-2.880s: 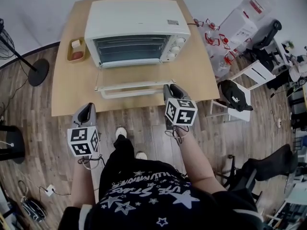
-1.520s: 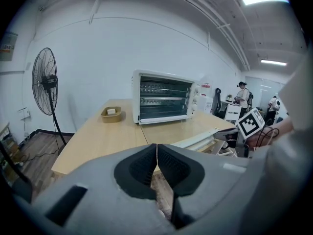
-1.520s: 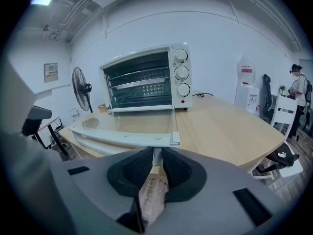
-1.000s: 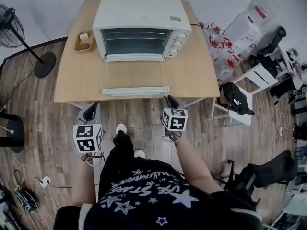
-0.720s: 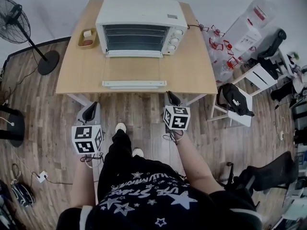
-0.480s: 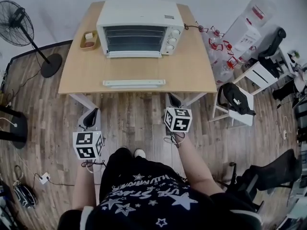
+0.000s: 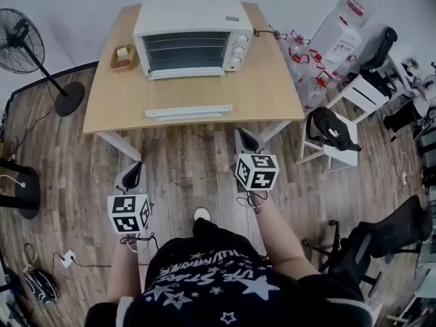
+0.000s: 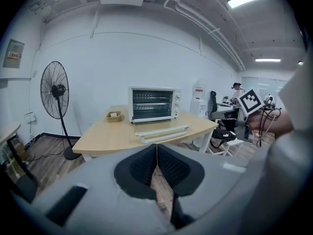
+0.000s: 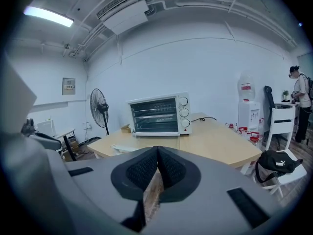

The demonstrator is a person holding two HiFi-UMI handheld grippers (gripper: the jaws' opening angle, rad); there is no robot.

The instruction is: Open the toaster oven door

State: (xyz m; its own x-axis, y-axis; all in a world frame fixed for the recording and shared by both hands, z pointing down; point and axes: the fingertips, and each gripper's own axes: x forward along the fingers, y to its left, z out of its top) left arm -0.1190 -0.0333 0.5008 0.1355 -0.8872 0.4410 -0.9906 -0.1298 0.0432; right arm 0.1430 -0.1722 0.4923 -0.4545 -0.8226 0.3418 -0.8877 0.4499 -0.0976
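Note:
The white toaster oven [image 7: 191, 26] [image 8: 152, 104] [image 9: 159, 114] stands at the back of a wooden table [image 7: 272, 87]. Its glass door [image 7: 189, 110] [image 8: 162, 132] lies swung down flat toward the table's front edge. Both grippers hang over the floor, away from the table. My left gripper [image 7: 131, 174] [image 8: 156, 149] is shut with nothing between its pads. My right gripper [image 7: 246, 140] [image 9: 157, 152] is also shut and empty, a short way in front of the table's front edge.
A small wooden tray [image 7: 122, 56] holding small items sits left of the oven. A standing fan [image 7: 20, 46] is at the left. A white chair with a black bag [image 7: 332, 131], water bottles [image 7: 300, 46] and an office chair [image 7: 381, 237] stand at the right.
The person has stepped back from the table, and both grippers have come away from the open door. The right gripper has closed.

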